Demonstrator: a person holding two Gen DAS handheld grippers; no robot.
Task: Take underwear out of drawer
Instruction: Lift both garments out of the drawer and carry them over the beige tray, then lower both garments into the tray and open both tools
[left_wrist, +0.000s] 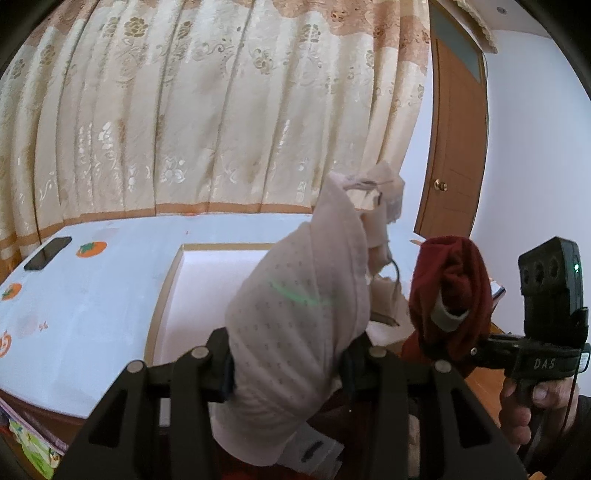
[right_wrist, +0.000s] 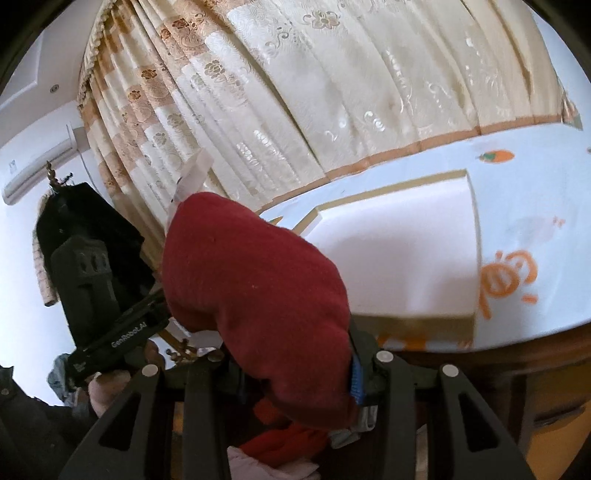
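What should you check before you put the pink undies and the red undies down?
1. Left gripper clamped on the pink underwear: ok.
2. Right gripper clamped on the red underwear: ok.
3. Both pieces lifted clear of the drawer: cannot tell, their lower ends are hidden.
4. The two pieces kept apart, not tangled: ok.
5. Bare spot free on the white tabletop: ok.
6. Phone out of the way at the far corner: ok.
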